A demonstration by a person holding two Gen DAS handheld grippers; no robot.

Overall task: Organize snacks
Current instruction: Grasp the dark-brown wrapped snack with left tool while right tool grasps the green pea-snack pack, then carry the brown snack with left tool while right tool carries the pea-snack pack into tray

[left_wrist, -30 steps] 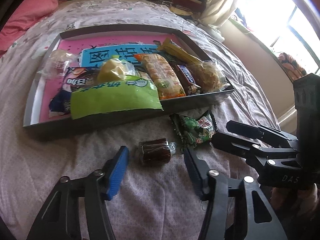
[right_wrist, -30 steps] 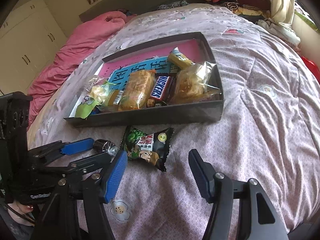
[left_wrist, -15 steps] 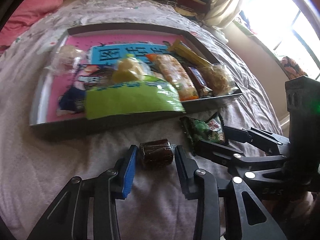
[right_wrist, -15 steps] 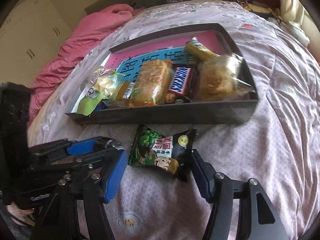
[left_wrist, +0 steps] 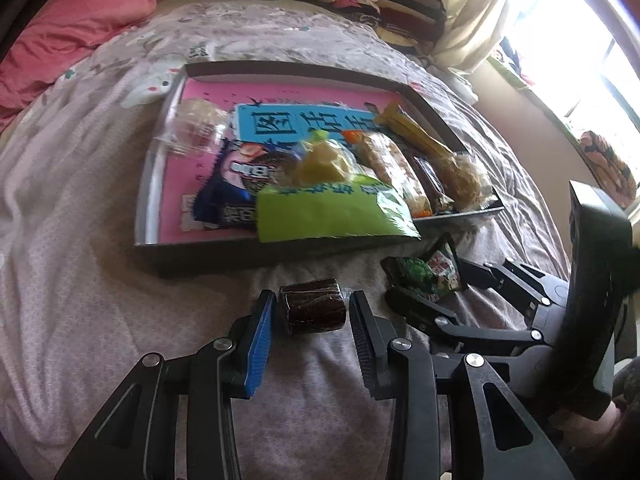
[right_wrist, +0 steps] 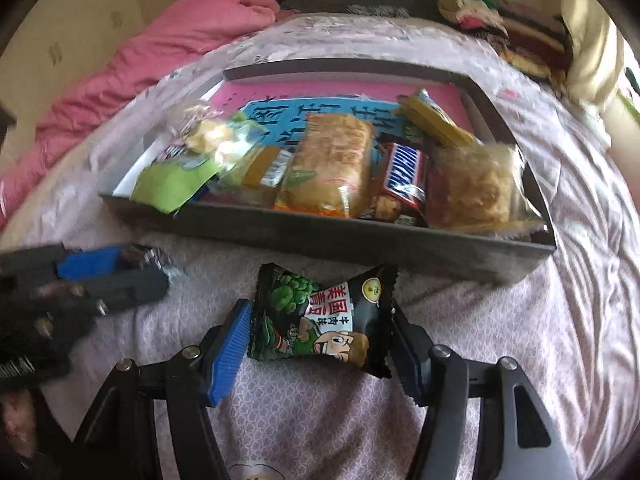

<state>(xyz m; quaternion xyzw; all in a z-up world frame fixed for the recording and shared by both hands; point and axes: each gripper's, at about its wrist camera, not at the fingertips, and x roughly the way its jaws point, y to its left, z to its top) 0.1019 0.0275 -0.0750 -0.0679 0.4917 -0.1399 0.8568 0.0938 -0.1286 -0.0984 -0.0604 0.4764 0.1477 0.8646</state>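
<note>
On the bed, just before the tray's point(left_wrist: 280, 252) near wall, the left tool point(left_wrist: 312, 312) has just closed around the brown candy point(left_wrist: 313, 311), pads flanking it. The right tool point(right_wrist: 320, 332) has just narrowed around the pea packet point(right_wrist: 320, 322), now bracketed, seemingly ungripped; both await lifting in.

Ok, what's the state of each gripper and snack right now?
left gripper, jaws just closed; pads pressing the ends of the brown wrapped snack.
brown wrapped snack, gripped, on the quilt outside the tray.
right gripper, jaws closing around the green pea packet, not yet squeezing.
green pea packet, flat on the quilt, outside the tray.
tray, on the quilt, part filled with snacks.
</note>
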